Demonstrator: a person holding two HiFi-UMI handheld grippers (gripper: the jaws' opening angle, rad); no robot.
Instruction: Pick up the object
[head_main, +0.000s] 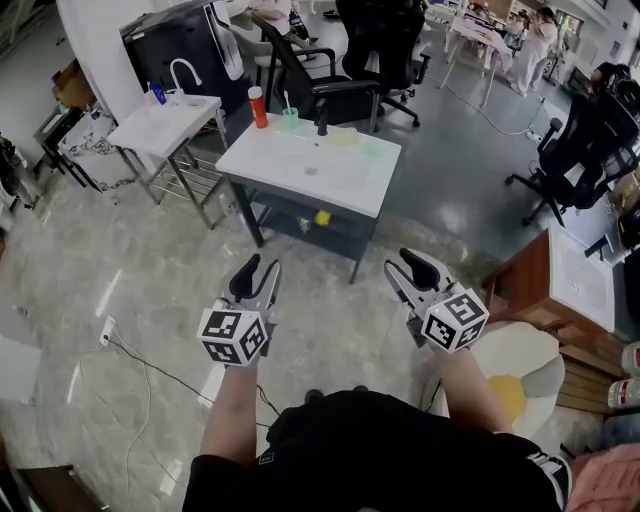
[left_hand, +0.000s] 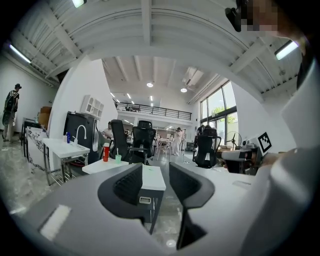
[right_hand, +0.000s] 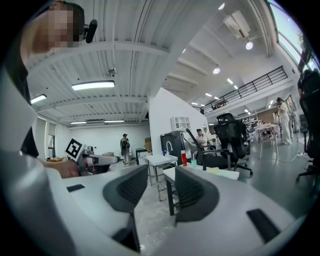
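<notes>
A white table (head_main: 330, 180) stands ahead of me on the stone floor. On its far edge are a red bottle (head_main: 258, 106), a green cup (head_main: 290, 119) with a straw and a dark upright item (head_main: 322, 128); a pale yellow piece (head_main: 345, 138) lies nearby. A yellow object (head_main: 322, 217) sits on the lower shelf. My left gripper (head_main: 258, 274) and right gripper (head_main: 406, 268) hover over the floor short of the table, both open and empty. The left gripper (left_hand: 155, 181) looks at the table (left_hand: 152, 179) and bottle (left_hand: 105, 152). The right gripper (right_hand: 161, 189) sees the bottle (right_hand: 184, 158) too.
A smaller white sink stand (head_main: 165, 125) is left of the table, with a black cabinet (head_main: 180, 45) behind. Black office chairs (head_main: 310, 75) (head_main: 585, 145) stand at the back and right. A wooden unit with a white top (head_main: 565, 285) is at right. A cable (head_main: 150, 370) crosses the floor.
</notes>
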